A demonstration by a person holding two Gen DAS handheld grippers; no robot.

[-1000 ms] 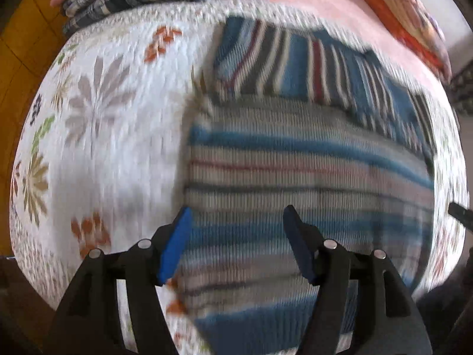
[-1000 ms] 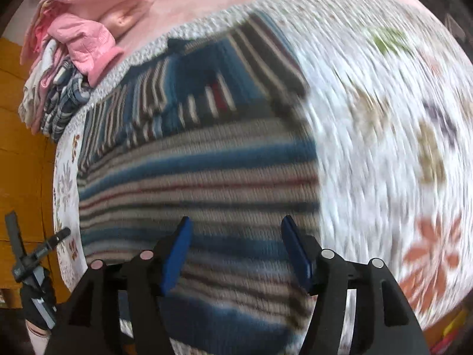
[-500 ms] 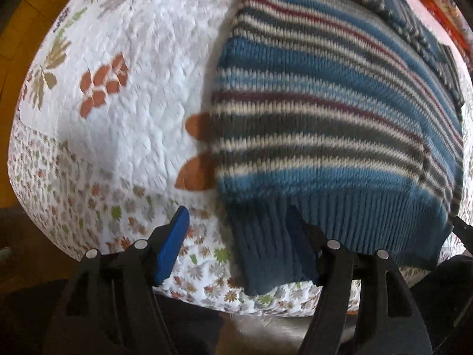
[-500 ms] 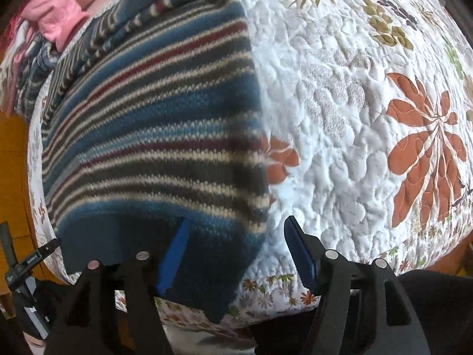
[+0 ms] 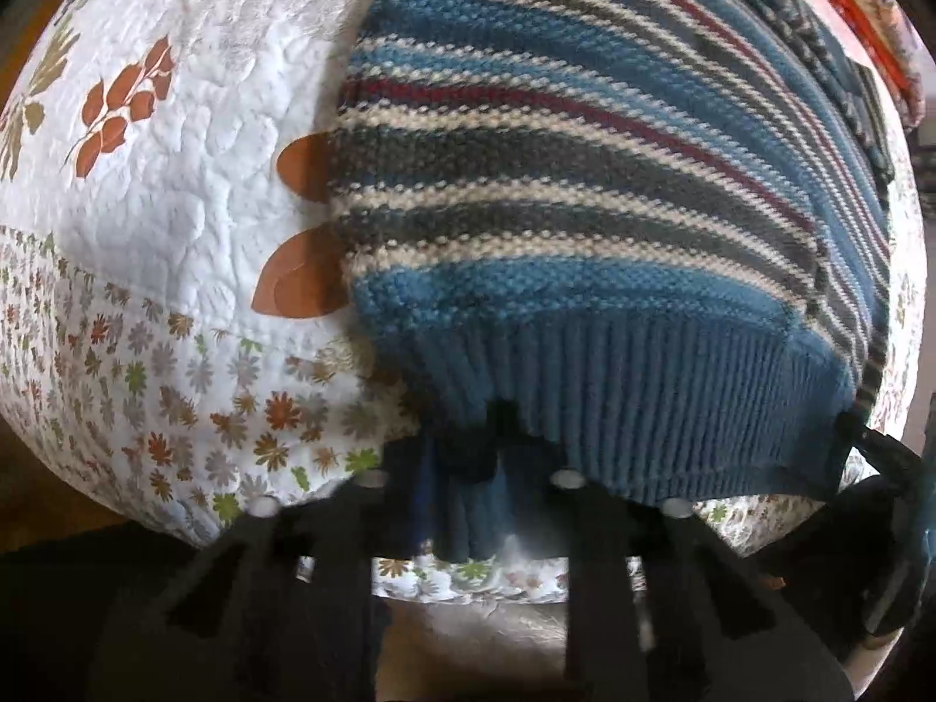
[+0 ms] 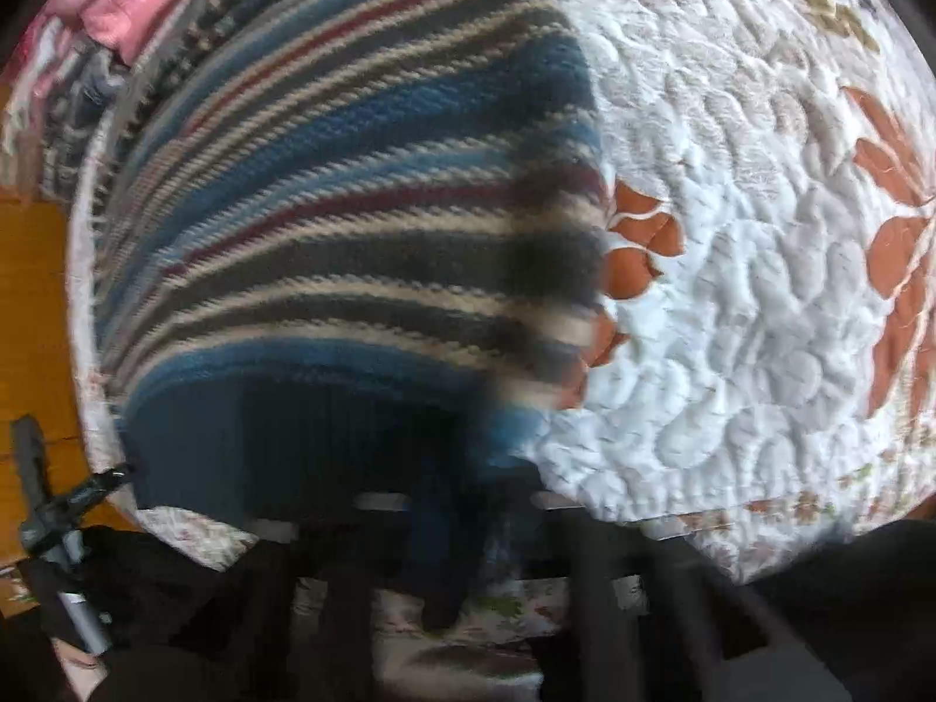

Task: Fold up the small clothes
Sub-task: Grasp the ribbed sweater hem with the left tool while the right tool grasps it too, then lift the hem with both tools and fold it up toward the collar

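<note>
Gripping the ribbed hem of the striped sweater (image 5: 585, 187) at both near corners: left tongs (image 5: 468, 468) are clenched on the hem's left end, right tongs (image 6: 462, 468) appear clenched on its right end, though that view is blurred and the pads are lost in dark knit. The sweater lies flat on the bed quilt (image 5: 193, 187), body stretching straight away from both tongs toward the far side. Stripes run crosswise, parallel to the hem, so the garment's long axis points away from the person. Hem sits at the near edge of the bed, slightly overhanging. Each hand is equally near its own corner; neither leads.

Judgement: next move is likely to carry the hem up and forward, along that axis, to meet the far end.

Surface: white quilted spread with orange leaf prints and a small-flower border. Beyond it, a pile of pink clothes (image 6: 134, 6) at far left in the right view; orange-brown floor (image 6: 29, 304) beside the bed.
</note>
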